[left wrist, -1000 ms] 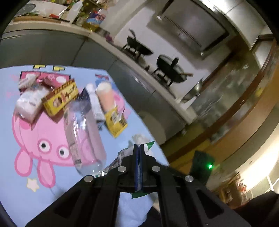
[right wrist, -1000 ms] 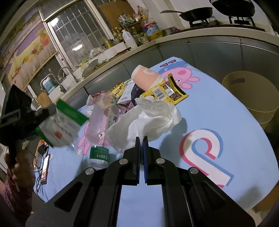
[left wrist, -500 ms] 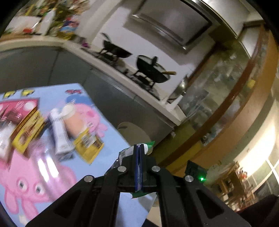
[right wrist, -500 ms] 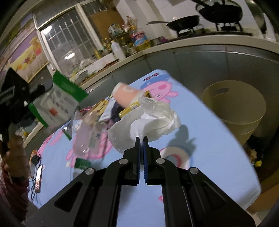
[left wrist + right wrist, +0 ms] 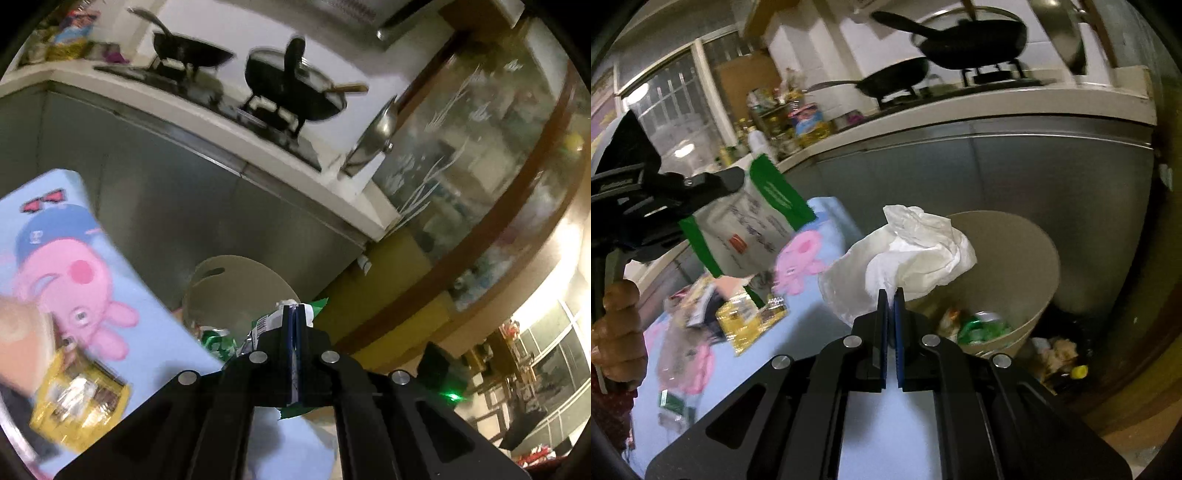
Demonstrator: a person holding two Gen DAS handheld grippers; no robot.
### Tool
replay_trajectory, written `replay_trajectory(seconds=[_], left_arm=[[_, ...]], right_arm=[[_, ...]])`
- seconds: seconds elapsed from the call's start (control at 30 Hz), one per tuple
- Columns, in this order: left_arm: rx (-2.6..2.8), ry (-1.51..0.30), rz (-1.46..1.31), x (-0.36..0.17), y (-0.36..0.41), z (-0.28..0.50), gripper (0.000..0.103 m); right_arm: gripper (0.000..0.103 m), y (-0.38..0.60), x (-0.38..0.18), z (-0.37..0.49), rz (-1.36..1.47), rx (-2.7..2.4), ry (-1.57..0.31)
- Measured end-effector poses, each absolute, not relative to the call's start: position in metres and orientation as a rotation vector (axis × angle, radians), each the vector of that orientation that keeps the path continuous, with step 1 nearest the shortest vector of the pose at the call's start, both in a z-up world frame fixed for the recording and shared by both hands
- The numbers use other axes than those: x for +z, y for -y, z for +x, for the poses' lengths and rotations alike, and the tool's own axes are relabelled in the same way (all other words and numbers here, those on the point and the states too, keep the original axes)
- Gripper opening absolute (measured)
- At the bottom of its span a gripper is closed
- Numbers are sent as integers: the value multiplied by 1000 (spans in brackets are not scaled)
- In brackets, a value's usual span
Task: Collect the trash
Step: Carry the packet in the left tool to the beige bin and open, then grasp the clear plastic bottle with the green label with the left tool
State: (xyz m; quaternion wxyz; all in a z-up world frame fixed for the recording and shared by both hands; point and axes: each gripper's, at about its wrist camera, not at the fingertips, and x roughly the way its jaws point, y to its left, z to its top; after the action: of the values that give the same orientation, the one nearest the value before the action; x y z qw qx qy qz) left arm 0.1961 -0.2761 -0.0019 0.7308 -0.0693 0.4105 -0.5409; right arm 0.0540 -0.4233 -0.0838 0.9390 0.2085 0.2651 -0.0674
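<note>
My right gripper (image 5: 891,295) is shut on a crumpled white tissue (image 5: 908,254), held in the air beside the rim of the beige trash bin (image 5: 1027,258). The bin holds a green can (image 5: 982,326) and scraps. My left gripper (image 5: 293,314) is shut on a white and green snack pouch (image 5: 275,321); the pouch also shows in the right wrist view (image 5: 746,229), held above the table. The bin shows in the left wrist view (image 5: 236,284), just beyond the table edge.
The blue cartoon tablecloth (image 5: 798,354) carries more trash: a yellow wrapper (image 5: 750,317), a clear bottle (image 5: 679,354) and small packets. A grey counter (image 5: 997,162) with a stove and black pans (image 5: 971,37) stands behind the bin. Dark floor litter (image 5: 1060,354) lies right of the bin.
Both grippers have swung from over the table towards the trash bin, each keeping hold of its item. The bin is now much closer in both views.
</note>
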Motion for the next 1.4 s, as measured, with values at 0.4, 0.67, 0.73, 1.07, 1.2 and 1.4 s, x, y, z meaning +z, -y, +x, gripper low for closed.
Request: replay_trajectory(seconds=[0.4, 0.67, 0.73, 1.07, 1.2, 1.4], left_arm=[[-1074, -952, -21, -46, 366, 219, 57], [-1042, -829, -100, 3, 299, 207, 57], [-1023, -777, -126, 19, 257, 196, 58], [-635, -704, -68, 20, 59, 156, 64], [-522, -796, -83, -9, 9, 141, 65], [-524, -938, -185, -53, 1, 137, 72]], right_arm=[[50, 474, -112, 67, 516, -208, -567], [50, 464, -83, 50, 556, -184, -475], [50, 454, -79, 49, 564, -149, -470], [50, 356, -85, 84, 595, 112, -594], [48, 319, -94, 97, 618, 183, -652], [48, 272, -99, 108, 603, 232, -722]])
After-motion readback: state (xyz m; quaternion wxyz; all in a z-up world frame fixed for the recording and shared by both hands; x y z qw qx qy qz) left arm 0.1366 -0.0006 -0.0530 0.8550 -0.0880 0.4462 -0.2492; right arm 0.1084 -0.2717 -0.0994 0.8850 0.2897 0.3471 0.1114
